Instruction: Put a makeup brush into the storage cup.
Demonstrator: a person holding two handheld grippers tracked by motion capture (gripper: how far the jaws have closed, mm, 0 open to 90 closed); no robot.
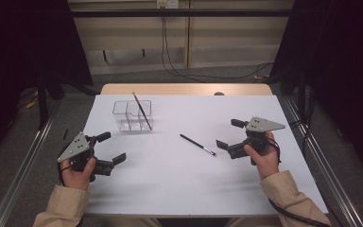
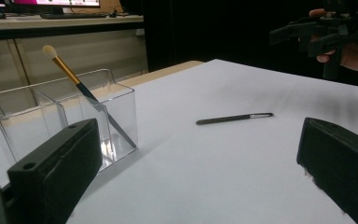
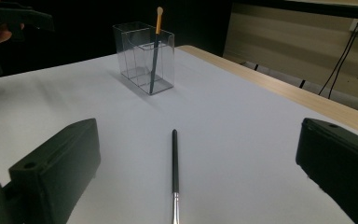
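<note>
Your left gripper (image 1: 108, 147) rests wide open, holding nothing. Next along, one brush (image 1: 142, 111) already stands in the clear organizer (image 1: 121, 109). The thin brush (image 1: 197, 144) lies on the table (image 1: 170, 179), unpicked, just before your right gripper (image 1: 229, 134), jaws spread.

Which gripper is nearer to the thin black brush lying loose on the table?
Right. The right gripper sits just beyond the thin black brush's bristle tip, jaws open toward it. The left gripper is far across the table, jaws also open.
</note>
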